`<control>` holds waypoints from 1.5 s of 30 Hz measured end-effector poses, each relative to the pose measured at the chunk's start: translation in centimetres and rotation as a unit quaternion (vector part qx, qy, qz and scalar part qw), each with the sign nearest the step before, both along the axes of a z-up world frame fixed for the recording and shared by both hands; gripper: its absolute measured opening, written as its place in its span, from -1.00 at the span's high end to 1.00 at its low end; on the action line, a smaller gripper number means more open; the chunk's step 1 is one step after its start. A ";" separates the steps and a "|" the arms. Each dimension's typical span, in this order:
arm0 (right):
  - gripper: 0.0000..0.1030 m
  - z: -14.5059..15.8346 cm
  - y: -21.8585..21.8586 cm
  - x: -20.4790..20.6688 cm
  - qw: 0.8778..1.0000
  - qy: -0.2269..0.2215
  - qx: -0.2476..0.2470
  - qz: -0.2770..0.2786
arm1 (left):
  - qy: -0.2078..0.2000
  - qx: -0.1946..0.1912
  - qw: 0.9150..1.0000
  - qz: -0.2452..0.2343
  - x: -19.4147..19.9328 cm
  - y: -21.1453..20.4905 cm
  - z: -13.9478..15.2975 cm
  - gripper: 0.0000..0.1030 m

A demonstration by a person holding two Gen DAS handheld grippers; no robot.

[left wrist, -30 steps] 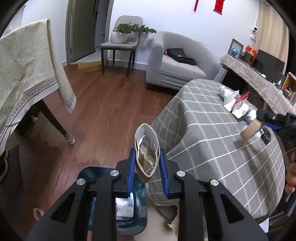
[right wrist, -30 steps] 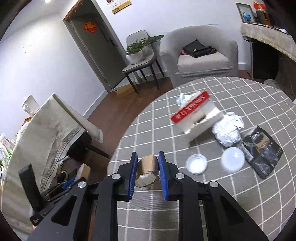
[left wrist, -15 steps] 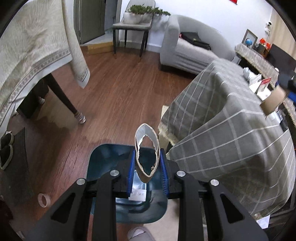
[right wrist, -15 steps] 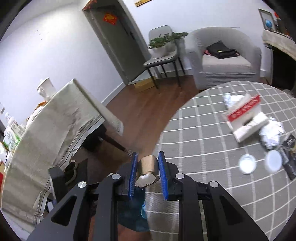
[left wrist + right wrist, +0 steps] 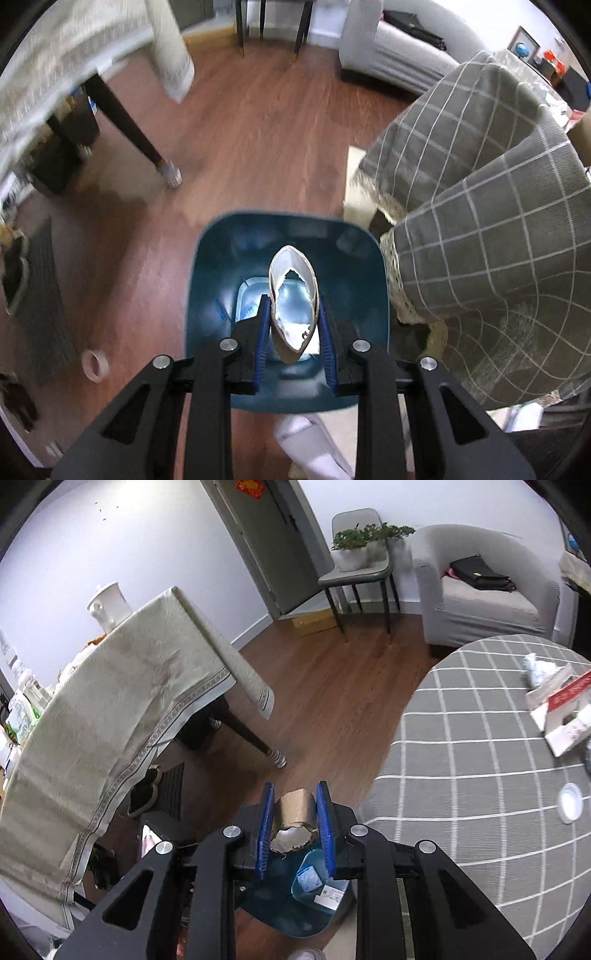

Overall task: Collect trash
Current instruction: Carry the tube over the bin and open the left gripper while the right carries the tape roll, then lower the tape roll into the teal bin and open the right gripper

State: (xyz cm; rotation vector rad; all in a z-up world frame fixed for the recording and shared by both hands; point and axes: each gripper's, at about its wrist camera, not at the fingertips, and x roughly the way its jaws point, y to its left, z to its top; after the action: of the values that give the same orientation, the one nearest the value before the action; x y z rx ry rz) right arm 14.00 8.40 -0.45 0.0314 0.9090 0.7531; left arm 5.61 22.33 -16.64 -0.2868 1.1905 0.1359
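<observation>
My left gripper [image 5: 293,312] is shut on a squashed white paper cup [image 5: 293,295] and points steeply down over the open blue trash bin [image 5: 221,258] on the floor. Some white and blue scraps lie at the bin's bottom. In the right wrist view my right gripper [image 5: 295,814] is shut on a brown cardboard tube [image 5: 293,814], held past the edge of the grey checked table [image 5: 461,775] and above the same blue bin [image 5: 295,915]. On that table lie a red and white carton [image 5: 565,709], crumpled foil [image 5: 539,666] and a white lid [image 5: 570,801].
A cream-clothed table [image 5: 122,701] with a dark leg [image 5: 129,122] stands left of the bin. A tape roll [image 5: 95,365] lies on the wood floor. A grey armchair [image 5: 480,594] and a chair with plants [image 5: 358,565] stand at the back. A white slipper [image 5: 314,446] shows below the bin.
My left gripper sank and tipped down until the cup hangs right over the bin's mouth. My right gripper carried the tube leftward off the table toward the bin.
</observation>
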 end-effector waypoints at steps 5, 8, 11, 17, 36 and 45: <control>0.55 -1.5 1.8 -0.3 1.000 0.012 -0.022 0.017 | 0.049 -0.012 0.999 -0.003 -0.5 0.8 -2.7 0.48; 0.55 -2.1 2.9 -0.7 0.999 0.015 -0.032 0.028 | 0.065 -0.021 0.998 -0.010 -0.8 1.0 -3.7 0.45; 0.55 -2.7 3.8 -0.9 0.998 0.018 -0.042 0.035 | 0.075 -0.020 0.997 -0.011 -0.8 1.2 -4.2 0.39; 0.55 -4.2 4.8 -1.2 0.997 0.027 -0.057 0.045 | 0.052 -0.009 0.999 -0.013 -1.3 1.5 -2.5 0.15; 0.55 -12.8 7.0 -1.4 0.986 0.074 -0.125 0.080 | -0.102 -0.004 0.993 0.060 -3.2 3.9 8.1 0.41; 0.55 -16.1 9.4 -2.9 0.980 0.089 -0.141 0.110 | -0.152 0.005 0.986 0.061 -3.7 2.5 11.9 0.59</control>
State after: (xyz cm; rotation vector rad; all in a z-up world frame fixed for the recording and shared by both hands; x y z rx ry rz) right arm 11.13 17.80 -16.56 -0.2587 1.1961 0.8290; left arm 1.87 24.87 -4.71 -0.3582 0.8687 0.1975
